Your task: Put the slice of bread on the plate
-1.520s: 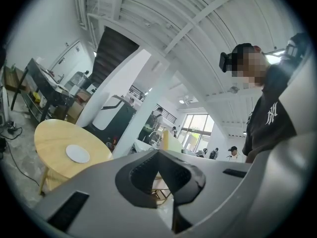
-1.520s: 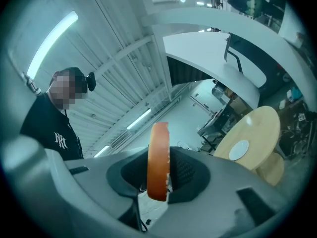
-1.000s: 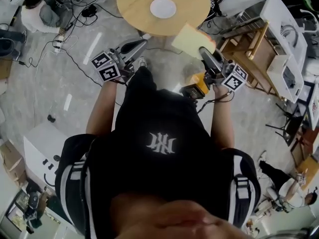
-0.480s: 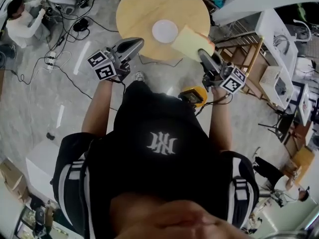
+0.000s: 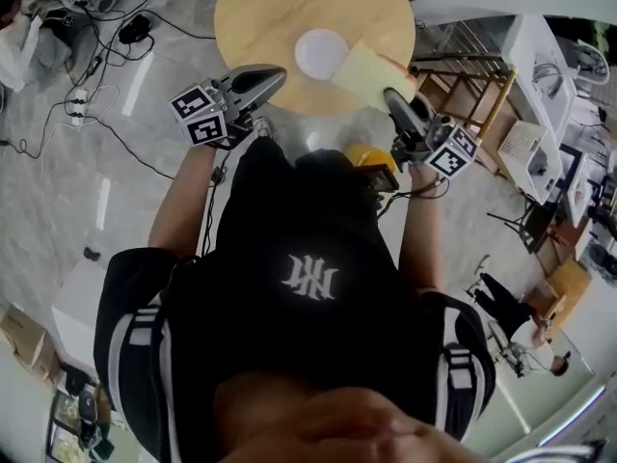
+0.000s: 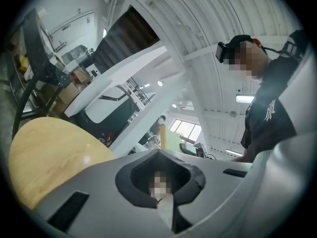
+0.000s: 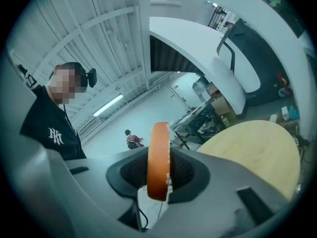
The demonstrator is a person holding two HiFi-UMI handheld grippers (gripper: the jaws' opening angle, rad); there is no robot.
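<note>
Right gripper (image 7: 158,182) — jaws pinching the slice of bread (image 7: 158,152) by its lower edge, with the slice upright and its crust toward the camera. Left gripper (image 6: 161,202) — jaws pressed together, nothing between them. The slice is held in the air over the near edge of the round wooden table (image 5: 260,17), just beside the white plate (image 5: 321,53) and not on it. Done: pickup and carry. Left to do, as judged: bring the slice over the plate, lower it, release.

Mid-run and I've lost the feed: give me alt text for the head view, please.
The right gripper holds a slice of bread over the round wooden table, just right of the bare white plate. The left gripper, fingers together and empty, points toward the table's near edge; the person's black shirt fills the lower frame.
</note>
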